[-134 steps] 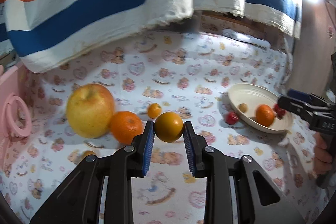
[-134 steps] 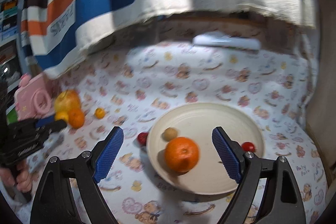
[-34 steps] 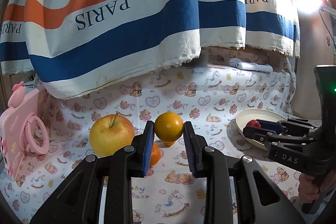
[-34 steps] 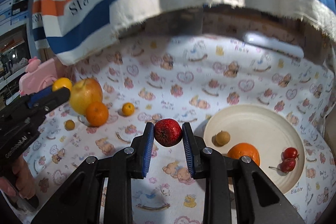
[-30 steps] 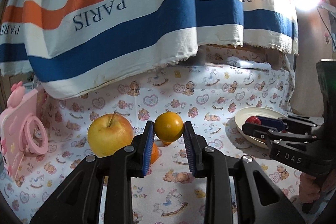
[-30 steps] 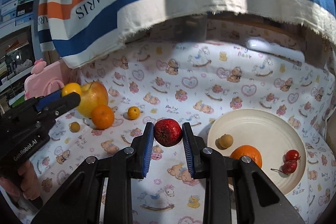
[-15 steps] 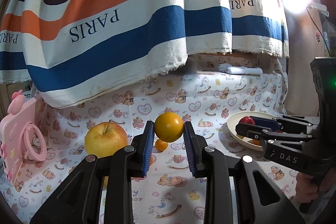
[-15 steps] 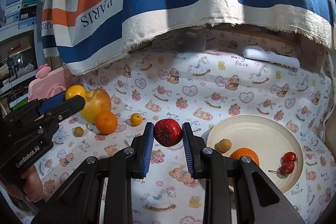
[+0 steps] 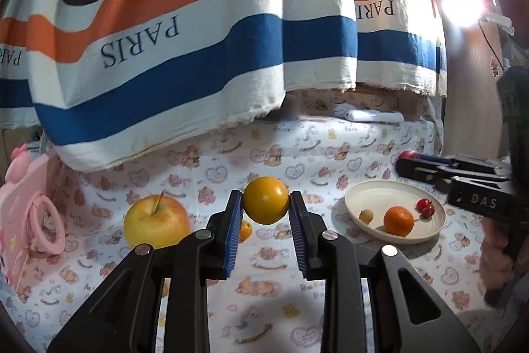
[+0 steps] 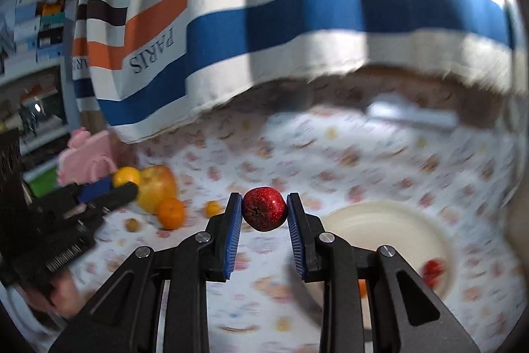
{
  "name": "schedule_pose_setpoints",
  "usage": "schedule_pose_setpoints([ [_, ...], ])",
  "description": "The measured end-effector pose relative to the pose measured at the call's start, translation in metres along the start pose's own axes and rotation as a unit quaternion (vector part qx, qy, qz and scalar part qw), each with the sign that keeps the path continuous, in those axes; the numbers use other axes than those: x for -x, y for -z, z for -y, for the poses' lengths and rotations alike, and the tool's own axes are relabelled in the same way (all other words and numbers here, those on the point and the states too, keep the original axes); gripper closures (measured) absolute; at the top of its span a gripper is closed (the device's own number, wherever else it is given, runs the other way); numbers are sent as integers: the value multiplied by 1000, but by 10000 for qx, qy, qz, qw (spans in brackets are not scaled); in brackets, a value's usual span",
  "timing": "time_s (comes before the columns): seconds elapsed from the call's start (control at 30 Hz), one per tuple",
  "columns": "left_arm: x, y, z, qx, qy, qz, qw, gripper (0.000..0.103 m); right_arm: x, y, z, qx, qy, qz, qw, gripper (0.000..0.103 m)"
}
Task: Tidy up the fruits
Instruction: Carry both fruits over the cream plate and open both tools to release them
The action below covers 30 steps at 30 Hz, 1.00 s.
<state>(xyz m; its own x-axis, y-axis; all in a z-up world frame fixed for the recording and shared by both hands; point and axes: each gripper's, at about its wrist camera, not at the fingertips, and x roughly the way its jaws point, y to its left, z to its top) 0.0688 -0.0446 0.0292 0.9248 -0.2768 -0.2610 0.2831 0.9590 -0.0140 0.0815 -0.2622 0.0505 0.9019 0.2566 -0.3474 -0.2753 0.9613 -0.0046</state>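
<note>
My left gripper is shut on a yellow-orange round fruit and holds it above the table. My right gripper is shut on a small red fruit, also in the air. A cream plate at the right holds a tangerine, a small brown fruit and red cherries. A large yellow apple sits at the left, with a small orange fruit behind my left finger. The right wrist view is blurred; it shows the apple, a tangerine and the plate.
A striped PARIS cloth hangs over the back of the table. A pink toy camera stands at the left edge. A white remote-like object lies at the back. A bright lamp shines at the upper right.
Both grippers have lifted further with their fruits still gripped. The right gripper now sits higher and is moving, since its view is blurred; the plate shows fully in the left view.
</note>
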Motion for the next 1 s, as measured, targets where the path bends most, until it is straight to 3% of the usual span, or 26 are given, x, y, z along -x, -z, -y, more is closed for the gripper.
schedule_pose_setpoints([
  [0.33, -39, -34, 50, -199, 558, -41, 9982, 76, 22, 3, 79, -665, 842, 401, 9934, 74],
  [0.43, -66, -42, 59, -14, 671, -245, 9974, 76, 18, 3, 94, -715, 1082, 286, 9911, 75],
  [0.6, -105, -47, 83, -137, 954, -524, 9940, 76, 18, 4, 117, -789, 1447, 295, 9859, 75],
  [0.8, -157, -38, 104, -65, 1307, -1489, 9802, 76, -4, 16, 140, -1021, 1653, -206, 9807, 75],
  [0.9, -169, -27, 108, -24, 1322, -1789, 9749, 76, -15, 20, 151, -1302, 1678, -691, 9747, 74],
  [1.0, -179, -13, 111, -6, 1681, -2193, 9611, 76, -27, 28, 165, -1713, 1493, -1116, 9674, 75],
])
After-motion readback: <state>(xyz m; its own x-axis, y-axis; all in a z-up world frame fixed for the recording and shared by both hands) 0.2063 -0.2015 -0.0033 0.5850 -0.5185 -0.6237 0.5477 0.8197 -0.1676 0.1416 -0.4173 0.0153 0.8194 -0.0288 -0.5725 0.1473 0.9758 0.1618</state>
